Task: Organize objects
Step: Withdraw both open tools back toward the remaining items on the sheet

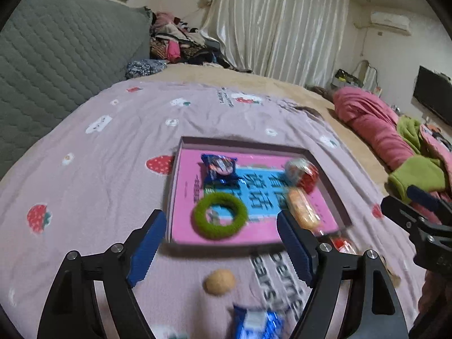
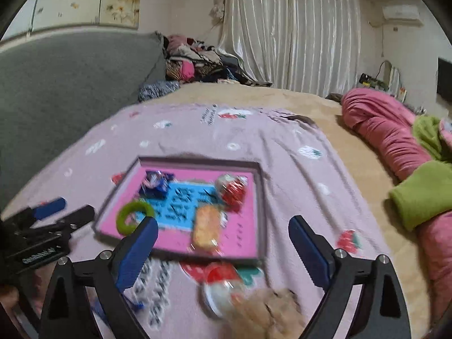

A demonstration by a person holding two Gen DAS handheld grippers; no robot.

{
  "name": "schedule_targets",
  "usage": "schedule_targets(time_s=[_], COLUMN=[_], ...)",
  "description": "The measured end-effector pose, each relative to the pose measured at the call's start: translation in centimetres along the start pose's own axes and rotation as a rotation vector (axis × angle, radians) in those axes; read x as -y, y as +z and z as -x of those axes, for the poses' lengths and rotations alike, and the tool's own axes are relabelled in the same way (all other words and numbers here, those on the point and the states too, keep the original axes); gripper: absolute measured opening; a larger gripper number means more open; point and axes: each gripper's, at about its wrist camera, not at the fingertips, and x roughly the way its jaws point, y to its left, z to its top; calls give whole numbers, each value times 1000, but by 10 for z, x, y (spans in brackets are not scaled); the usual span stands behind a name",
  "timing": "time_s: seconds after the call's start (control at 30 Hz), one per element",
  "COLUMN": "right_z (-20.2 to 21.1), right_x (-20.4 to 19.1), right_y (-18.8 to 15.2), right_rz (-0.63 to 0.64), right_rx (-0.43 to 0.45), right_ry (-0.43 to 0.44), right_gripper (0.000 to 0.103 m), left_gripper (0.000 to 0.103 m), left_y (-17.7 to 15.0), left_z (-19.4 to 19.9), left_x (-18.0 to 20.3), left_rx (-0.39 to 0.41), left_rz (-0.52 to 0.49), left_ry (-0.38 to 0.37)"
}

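Two tongs, both spread wide and pinching nothing: left gripper [image 1: 221, 223] and right gripper [image 2: 223, 223], hovering over the lilac bedspread [image 1: 99, 169]. Closest in, loose on the cloth: a small tan ball [image 1: 219, 281], a blue packet [image 1: 254, 323] at the very bottom edge, plus a red-and-white wrapped sweet [image 2: 220, 285] touching some tan fuzzy lump [image 2: 265, 310], too blurry to name.

Spotted, just past those, the pink tray [image 1: 325, 169] with four bits already inside: green fuzzy ring [image 1: 219, 214], orange wrapped bun [image 1: 302, 209], red wrapped snack [image 1: 302, 171] and another blue pack [image 1: 220, 166].

Reckoned the leftovers all featherweight. Judged the ball hard and prone to rolling, so best squeezed square across its middle. Judged the packet crinkly and slick, better nipped by a crimped end than across the puffed belly.

Way back: grey quilted headboard [image 1: 56, 50] and pale curtain [image 1: 276, 22].
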Motion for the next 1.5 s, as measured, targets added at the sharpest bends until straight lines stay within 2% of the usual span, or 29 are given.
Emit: schedule_targets(time_s=[0.1,0.2,0.4,0.47,0.63,0.73,1.13,1.5], right_z=[21,44,82,94,120,134,172,192], right_x=[2,5,12,11,8,10,21,33], right_y=[-4,-8,-14,-15,-19,-20,-34,-50], right_rz=[20,16,2,7,22,16,26,29], right_rx=[-8,-4,0,-6,7,17,29,33], right_ry=[-13,-14,-15,-3,1,1,-17,-33], right_gripper=[94,94,95,98,98,98,99,100], left_gripper=[82,87,88,91,101,101,101,101], left_y=[-6,-7,-11,-12,-10,-12,-22,-33], left_z=[22,43,92,106,135,154,191,205], left_x=[10,21,35,36,43,50,64,62], left_rx=[-13,-26,-7,-1,15,29,33,32], left_rz=[4,-14,-22,-13,-7,-27,-62,-52], left_ry=[-3,-4,0,-1,-7,14,38,57])
